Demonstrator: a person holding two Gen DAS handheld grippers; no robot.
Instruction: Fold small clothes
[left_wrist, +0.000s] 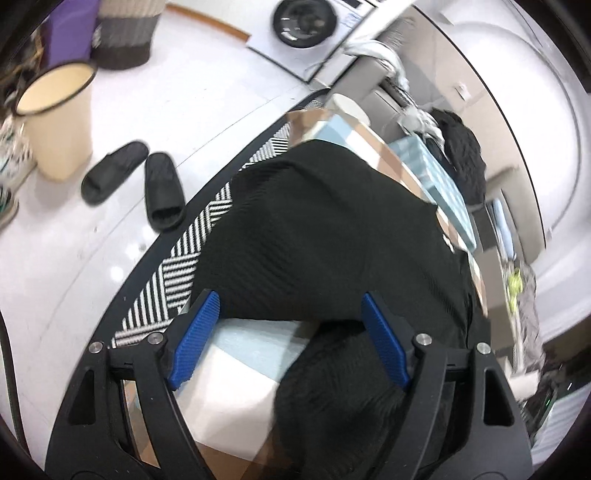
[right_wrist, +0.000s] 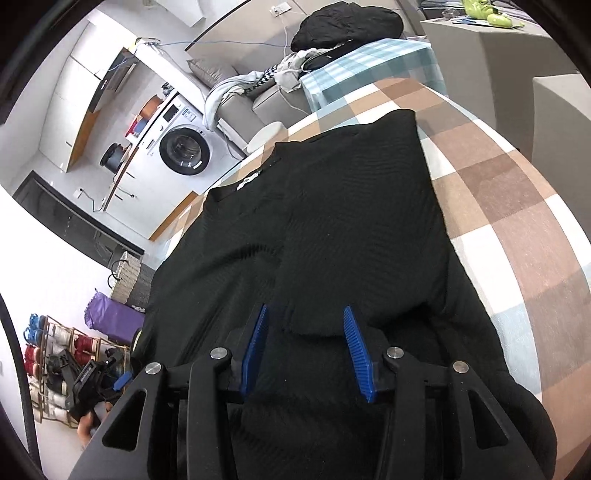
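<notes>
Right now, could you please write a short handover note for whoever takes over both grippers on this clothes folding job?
Left gripper: open, nothing between its pads, over the near edge of the black garment.
Right gripper: open above the garment's folded flap, pads not pressing on it.
The garment lies flat on the checked cloth, one side already folded over the middle.
More clothes sit in a pile at the far end.
Left to do: finish the remaining folds, then take the next piece from the pile.
</notes>
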